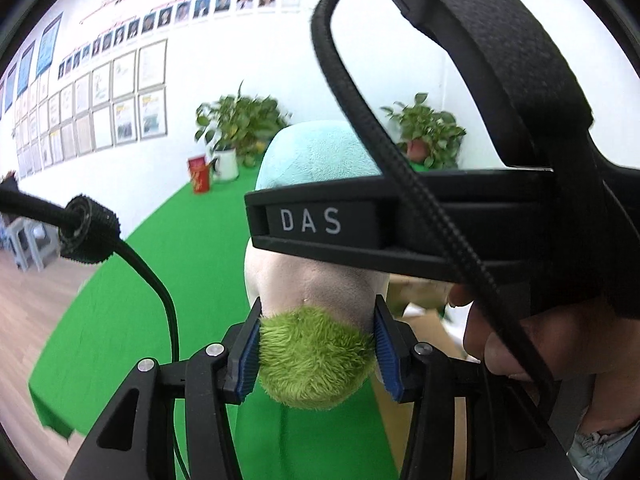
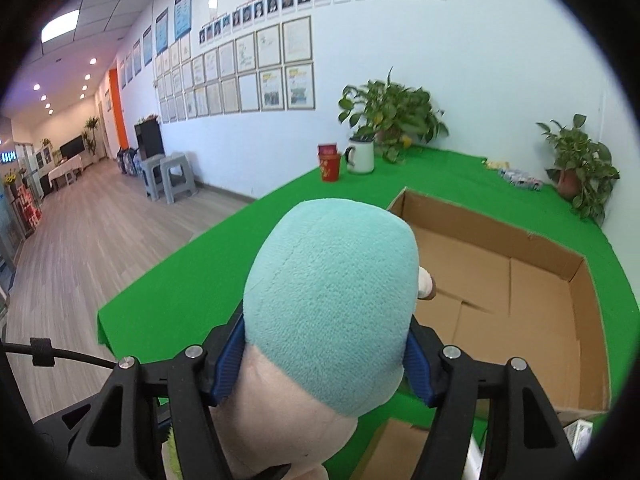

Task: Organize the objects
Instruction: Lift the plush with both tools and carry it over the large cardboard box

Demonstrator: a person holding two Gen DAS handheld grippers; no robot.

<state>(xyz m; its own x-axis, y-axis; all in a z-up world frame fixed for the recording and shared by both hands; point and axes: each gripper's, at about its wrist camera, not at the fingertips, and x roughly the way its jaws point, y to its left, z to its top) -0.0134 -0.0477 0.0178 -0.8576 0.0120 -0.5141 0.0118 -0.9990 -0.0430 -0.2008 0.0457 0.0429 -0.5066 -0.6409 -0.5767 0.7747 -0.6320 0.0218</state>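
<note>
The left tongs (image 1: pixel 316 344) clamp the fuzzy green end of a plush toy (image 1: pixel 316 356), while the right tongs (image 2: pixel 326 364) grip its teal-capped head, holding it above the green surface (image 2: pixel 192 280). Beyond, right, sits an open cardboard box (image 2: pixel 520 280); potted plants (image 2: pixel 392 116) line the wall.

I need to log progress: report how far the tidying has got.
Done: nothing shows in the box yet; its visible floor is bare. In hand: the plush toy, left gripper clamped on its green end, right gripper on its teal end. Left: putting it into the box.
</note>
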